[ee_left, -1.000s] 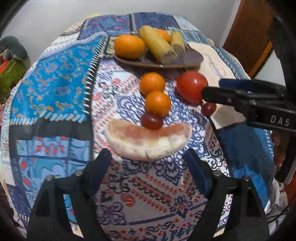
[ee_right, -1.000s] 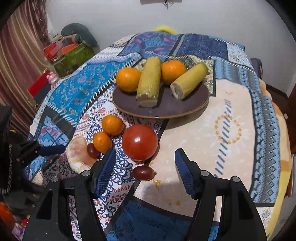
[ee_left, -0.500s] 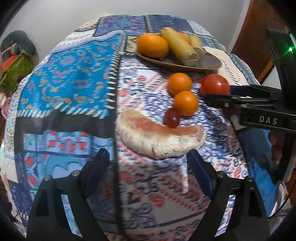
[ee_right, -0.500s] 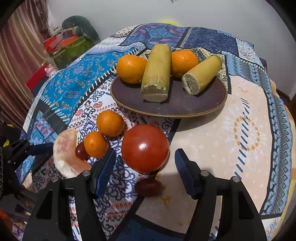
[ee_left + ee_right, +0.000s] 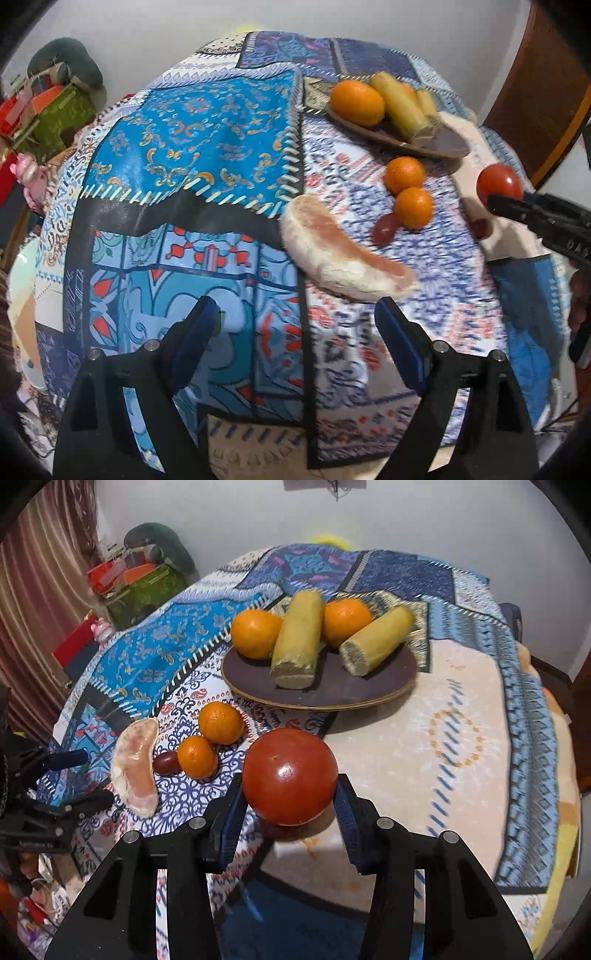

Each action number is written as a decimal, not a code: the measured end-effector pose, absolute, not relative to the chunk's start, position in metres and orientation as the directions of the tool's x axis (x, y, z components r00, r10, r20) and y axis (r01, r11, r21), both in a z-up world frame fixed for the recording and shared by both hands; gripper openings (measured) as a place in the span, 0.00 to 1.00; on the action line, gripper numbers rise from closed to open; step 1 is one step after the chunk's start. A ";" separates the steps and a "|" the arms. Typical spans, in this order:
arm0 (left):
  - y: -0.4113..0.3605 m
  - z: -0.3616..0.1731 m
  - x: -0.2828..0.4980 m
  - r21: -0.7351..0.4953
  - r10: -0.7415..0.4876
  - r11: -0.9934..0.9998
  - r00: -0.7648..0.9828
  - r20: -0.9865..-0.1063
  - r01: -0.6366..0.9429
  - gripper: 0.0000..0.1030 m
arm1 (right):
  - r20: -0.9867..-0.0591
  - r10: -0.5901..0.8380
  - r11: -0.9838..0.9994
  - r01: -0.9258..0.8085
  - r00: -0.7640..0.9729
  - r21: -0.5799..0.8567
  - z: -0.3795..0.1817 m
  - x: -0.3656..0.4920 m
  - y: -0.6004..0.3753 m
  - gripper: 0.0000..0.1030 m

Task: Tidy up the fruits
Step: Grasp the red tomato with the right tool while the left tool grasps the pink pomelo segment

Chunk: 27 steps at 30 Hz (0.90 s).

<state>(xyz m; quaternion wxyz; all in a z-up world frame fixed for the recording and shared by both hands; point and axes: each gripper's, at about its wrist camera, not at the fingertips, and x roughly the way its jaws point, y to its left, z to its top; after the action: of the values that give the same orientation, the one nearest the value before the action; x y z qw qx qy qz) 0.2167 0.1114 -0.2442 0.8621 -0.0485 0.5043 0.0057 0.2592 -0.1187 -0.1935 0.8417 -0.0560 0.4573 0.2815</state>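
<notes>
My right gripper (image 5: 290, 805) is shut on a big red tomato (image 5: 290, 775), its pads pressed to both sides; the tomato also shows in the left wrist view (image 5: 498, 182). A dark plate (image 5: 321, 690) holds two oranges and two yellow sugarcane pieces. On the cloth lie two small oranges (image 5: 220, 722), a dark grape (image 5: 166, 762) and a pomelo wedge (image 5: 137, 766). A second grape (image 5: 280, 830) lies under the tomato. My left gripper (image 5: 295, 332) is open and empty, just short of the pomelo wedge (image 5: 343, 254).
The round table has a patterned patchwork cloth (image 5: 192, 147) that drops off at the near edge. Boxes and bags (image 5: 136, 579) stand by the wall at left, beside a curtain. A wooden door (image 5: 535, 96) is at right.
My right gripper has moved forward and closed on the tomato. My left gripper has swung left and drawn back, so the fruit now sits to its right.
</notes>
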 end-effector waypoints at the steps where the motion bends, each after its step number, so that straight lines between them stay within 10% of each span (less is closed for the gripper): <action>1: 0.108 -0.240 0.216 -0.096 -0.057 0.994 0.500 -0.864 -0.053 0.86 | -0.798 0.421 0.838 -0.522 0.431 0.160 -0.191 0.257 -0.123 0.42; 14: 0.063 -0.272 0.252 -0.029 0.019 0.995 0.463 -0.886 -0.097 0.97 | -0.788 0.414 0.859 -0.481 0.455 0.174 -0.181 0.241 -0.159 0.42; 27: 0.095 -0.252 0.199 -0.086 -0.068 0.996 0.454 -0.889 -0.020 0.48 | -0.772 0.448 0.853 -0.475 0.451 0.217 -0.181 0.236 -0.165 0.42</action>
<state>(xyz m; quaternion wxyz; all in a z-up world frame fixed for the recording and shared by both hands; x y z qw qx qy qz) 0.1991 0.0953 -0.2517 0.8515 -0.0418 0.5225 -0.0142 0.2360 -0.1649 -0.1813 0.8517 -0.0149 0.4483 0.2708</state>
